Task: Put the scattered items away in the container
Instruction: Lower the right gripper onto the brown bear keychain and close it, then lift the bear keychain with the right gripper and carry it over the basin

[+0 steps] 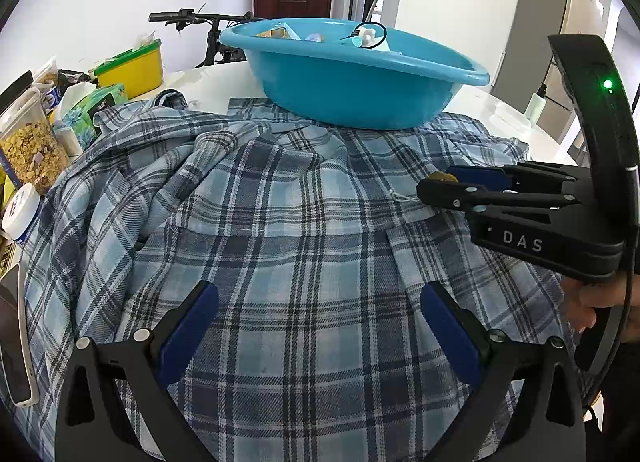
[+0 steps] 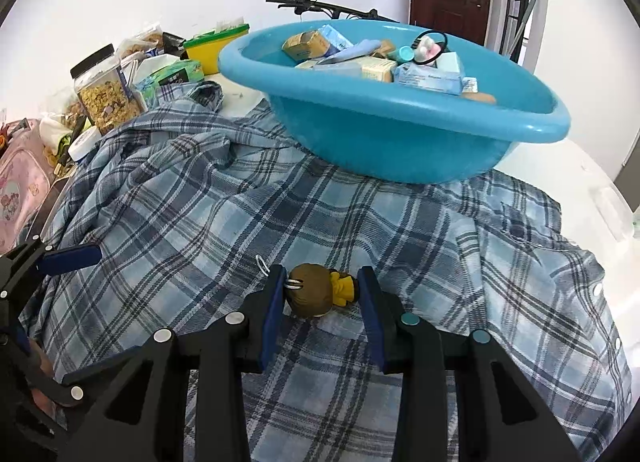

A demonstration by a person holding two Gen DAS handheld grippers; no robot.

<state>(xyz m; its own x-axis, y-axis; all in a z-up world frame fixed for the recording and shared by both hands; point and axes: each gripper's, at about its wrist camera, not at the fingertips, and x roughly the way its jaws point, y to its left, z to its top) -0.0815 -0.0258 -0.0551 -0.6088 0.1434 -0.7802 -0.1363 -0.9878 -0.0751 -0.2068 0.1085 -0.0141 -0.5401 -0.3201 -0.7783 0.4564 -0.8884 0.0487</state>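
Note:
A small doll keychain (image 2: 316,289) with a brown head and yellow body lies on the plaid shirt (image 2: 240,221). My right gripper (image 2: 322,294) has its blue pads on both sides of the doll, touching or nearly touching it. In the left wrist view the right gripper (image 1: 440,181) shows from the side with the doll (image 1: 443,177) at its tips. My left gripper (image 1: 320,310) is open and empty above the shirt (image 1: 280,221). The blue basin (image 2: 400,133) stands at the back with several boxes and small items in it; it also shows in the left wrist view (image 1: 352,85).
A cereal jar (image 2: 105,97), a tissue pack (image 2: 172,77), a yellow box (image 2: 212,47) and a white jar (image 2: 84,143) stand along the left. A pink bag (image 2: 20,181) is at the far left. A phone (image 1: 14,342) lies at the shirt's left edge.

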